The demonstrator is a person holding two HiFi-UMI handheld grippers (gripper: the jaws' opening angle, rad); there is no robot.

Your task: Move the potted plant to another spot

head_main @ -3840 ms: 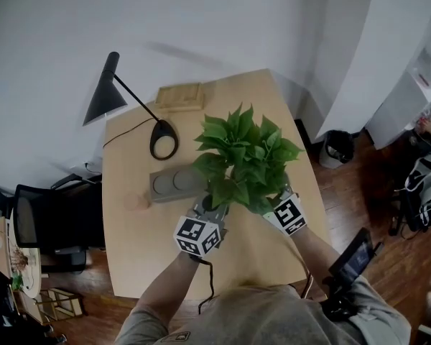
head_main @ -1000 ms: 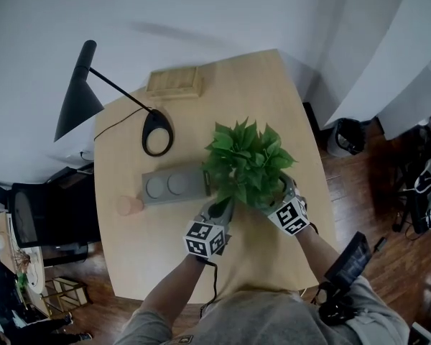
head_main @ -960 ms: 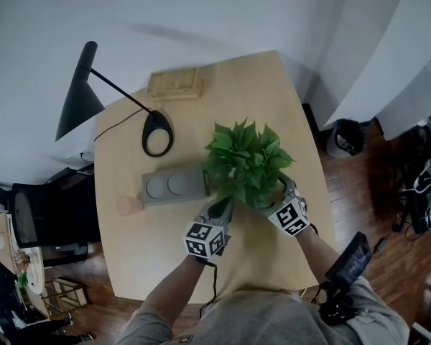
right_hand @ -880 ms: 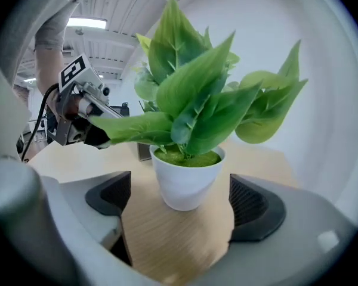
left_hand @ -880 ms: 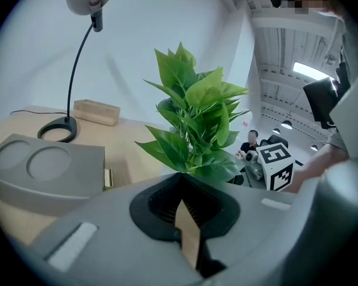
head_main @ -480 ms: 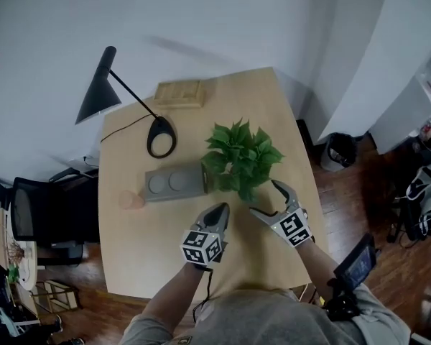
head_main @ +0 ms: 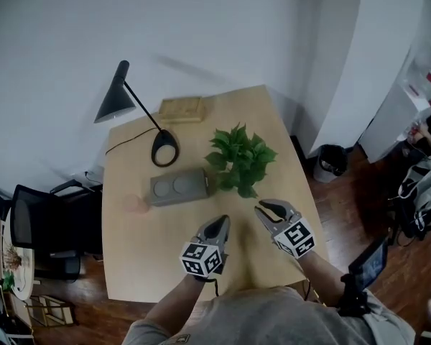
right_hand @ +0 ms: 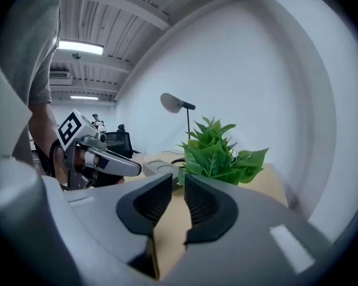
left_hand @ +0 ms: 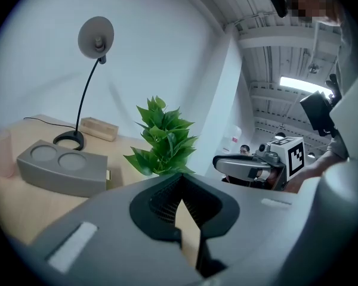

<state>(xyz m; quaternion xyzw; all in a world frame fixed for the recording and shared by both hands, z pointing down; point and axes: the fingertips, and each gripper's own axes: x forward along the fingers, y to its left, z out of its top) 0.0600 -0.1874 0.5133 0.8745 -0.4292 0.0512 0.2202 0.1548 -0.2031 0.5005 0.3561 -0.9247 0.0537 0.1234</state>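
The potted plant [head_main: 241, 160], a leafy green bush, stands alone on the wooden table [head_main: 129, 264] right of centre; its pot is hidden under the leaves. It also shows in the left gripper view [left_hand: 161, 139] and the right gripper view [right_hand: 218, 154]. Both grippers hang nearer me than the plant, apart from it. My left gripper [head_main: 221, 221] is shut with its tips [left_hand: 180, 177] meeting on nothing. My right gripper [head_main: 262, 208] is closing; a narrow gap [right_hand: 178, 180] remains with nothing between the jaws.
A grey block with two round wells [head_main: 178, 187] lies just left of the plant. Behind it stand a black desk lamp [head_main: 164, 148] and a wooden box [head_main: 181, 108]. A pinkish cup [head_main: 135, 204] sits near the left edge. A black chair [head_main: 50, 221] is left of the table.
Both grippers came off the plant's sides and drew back toward me, rising. The right jaws went from wide open to nearly closed. The plant stays standing on the table.
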